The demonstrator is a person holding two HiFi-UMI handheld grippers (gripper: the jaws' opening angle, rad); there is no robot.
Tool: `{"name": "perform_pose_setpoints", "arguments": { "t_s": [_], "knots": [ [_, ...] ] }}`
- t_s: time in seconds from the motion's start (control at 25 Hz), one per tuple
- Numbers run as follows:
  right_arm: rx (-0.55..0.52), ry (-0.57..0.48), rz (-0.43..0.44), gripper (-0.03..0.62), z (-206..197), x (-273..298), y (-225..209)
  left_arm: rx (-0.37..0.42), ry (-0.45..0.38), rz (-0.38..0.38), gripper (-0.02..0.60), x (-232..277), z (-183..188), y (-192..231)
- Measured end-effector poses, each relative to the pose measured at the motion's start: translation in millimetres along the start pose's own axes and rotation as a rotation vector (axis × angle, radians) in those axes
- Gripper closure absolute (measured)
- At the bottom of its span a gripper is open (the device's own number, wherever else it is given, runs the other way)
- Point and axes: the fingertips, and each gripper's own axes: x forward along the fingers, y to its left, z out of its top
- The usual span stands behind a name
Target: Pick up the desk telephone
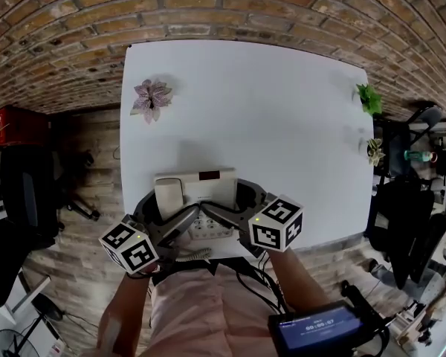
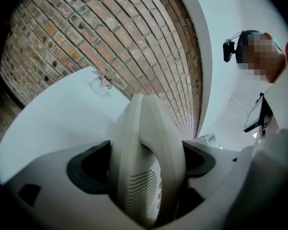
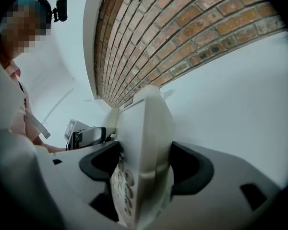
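In left gripper (image 2: 145, 163) and right gripper (image 3: 143, 166) sits telephone (image 1: 201, 181).

No legible text, labels or numbers

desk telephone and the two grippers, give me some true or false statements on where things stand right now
1. The desk telephone sits near the table's edge closest to the person. True.
2. The left gripper has the handset between its jaws. True.
3. The right gripper is empty. False: the telephone's body, keypad showing, stands between its jaws.
4. The pink flower touches the telephone. False: it lies apart, toward the table's far left corner.
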Motion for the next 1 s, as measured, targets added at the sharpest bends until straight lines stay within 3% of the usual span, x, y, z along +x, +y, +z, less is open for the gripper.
{"name": "perform_pose_setpoints", "arguments": {
  "t_s": [0.32, 1.0],
  "knots": [
    [-0.017, -0.055, -0.003, 0.258, 26, -21, 17, 0.043, -0.006, -0.011, 0.143, -1, 23, -31],
    [-0.155, -0.182, -0.027, 0.252, 111, -106, 107, 0.207, -0.111, -0.077, 0.143, -36, 97, -156]
  ]
}}
